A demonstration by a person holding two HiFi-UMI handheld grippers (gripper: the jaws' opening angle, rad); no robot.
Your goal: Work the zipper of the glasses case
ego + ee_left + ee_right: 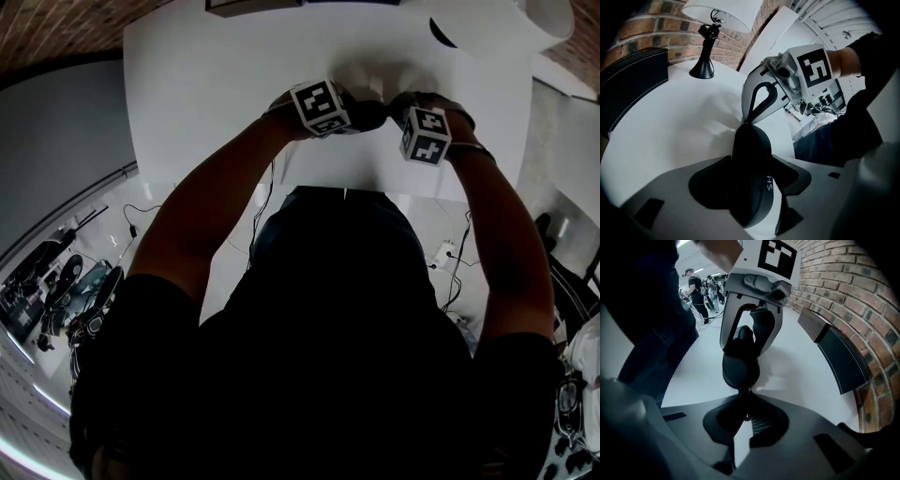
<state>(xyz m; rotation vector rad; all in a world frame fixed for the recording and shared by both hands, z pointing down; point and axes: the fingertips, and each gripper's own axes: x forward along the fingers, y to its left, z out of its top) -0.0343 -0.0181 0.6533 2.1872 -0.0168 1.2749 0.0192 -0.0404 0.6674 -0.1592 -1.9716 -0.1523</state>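
The case [751, 164] is a single small black shell, held up over the near part of the white table [216, 84], right in front of the person and between the two tools. Whether it rests on the tabletop or hangs just clear of it, I cannot tell. Its two halves look shut along the side I can see, so whatever is in it stays hidden.

There are two grippers. The left gripper [745, 336] has its jaws spread wide and pressed against the case's two flanks, so it grips the case across its middle. The right gripper [747, 117] comes in from the opposite end with its jaws pinched tight together on the little pull [748, 390] that sticks out of the case's tip. The two tools face each other, with the case bridging them.

Further back on the table stands one lamp [707, 56] with a black stem and a white shade. Beside it is one dark box [633, 79], set close to the brick wall [843, 282]; its lid is down and its contents cannot be seen. One bystander [696, 284] stands well off in the room behind.
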